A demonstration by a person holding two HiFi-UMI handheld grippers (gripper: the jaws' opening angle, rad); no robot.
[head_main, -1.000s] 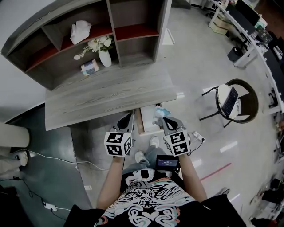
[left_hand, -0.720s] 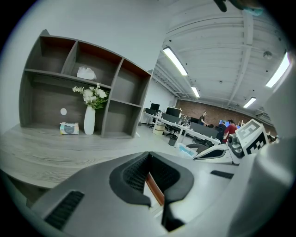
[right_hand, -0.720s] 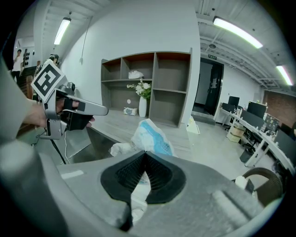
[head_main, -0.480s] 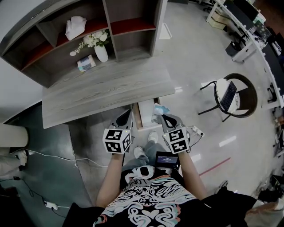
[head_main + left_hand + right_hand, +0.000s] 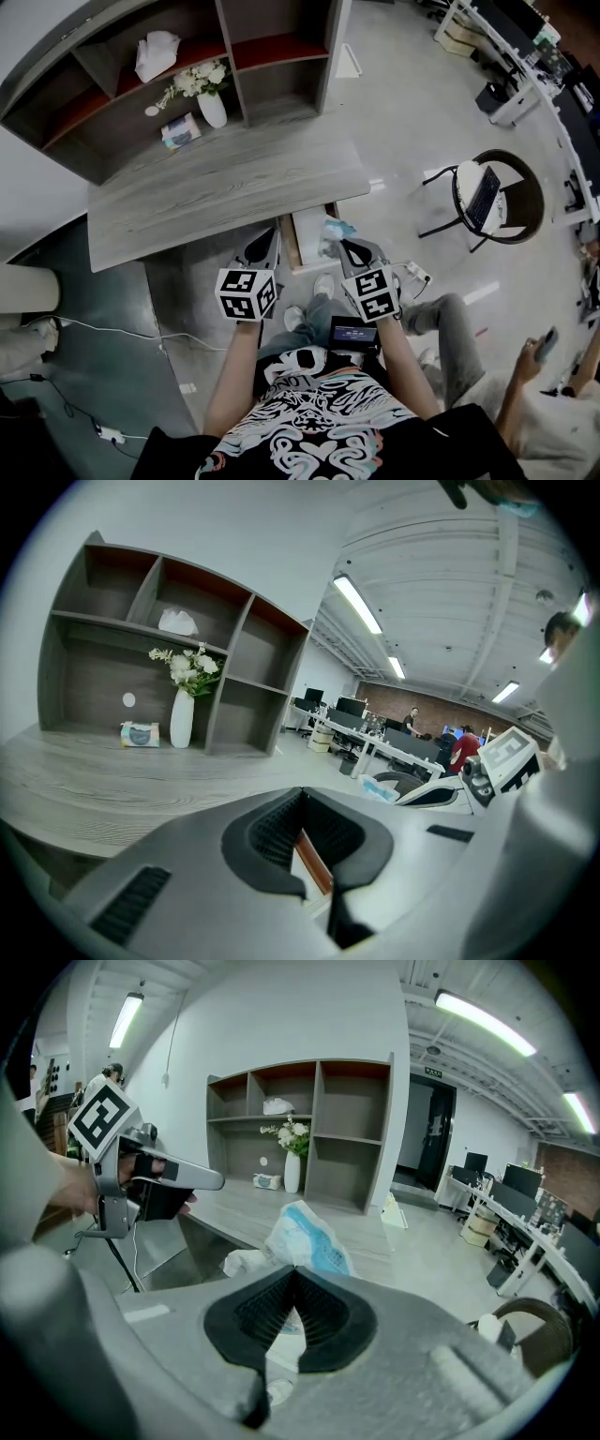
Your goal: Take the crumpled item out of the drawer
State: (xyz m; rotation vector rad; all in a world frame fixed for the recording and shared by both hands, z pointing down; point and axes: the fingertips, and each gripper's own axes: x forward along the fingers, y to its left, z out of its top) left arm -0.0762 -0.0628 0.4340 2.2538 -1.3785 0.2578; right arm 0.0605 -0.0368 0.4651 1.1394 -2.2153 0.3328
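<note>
Little has shifted: the right gripper [image 5: 342, 246] still pinches the crumpled wrapper [image 5: 334, 229] above the drawer [image 5: 307, 249], so removal looks done. The left gripper [image 5: 271, 236] is closed and empty.

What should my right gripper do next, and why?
Probably lift the right gripper up and toward you: it is shut on the crumpled bag, which hangs over the open drawer, not yet carried clear.
</note>
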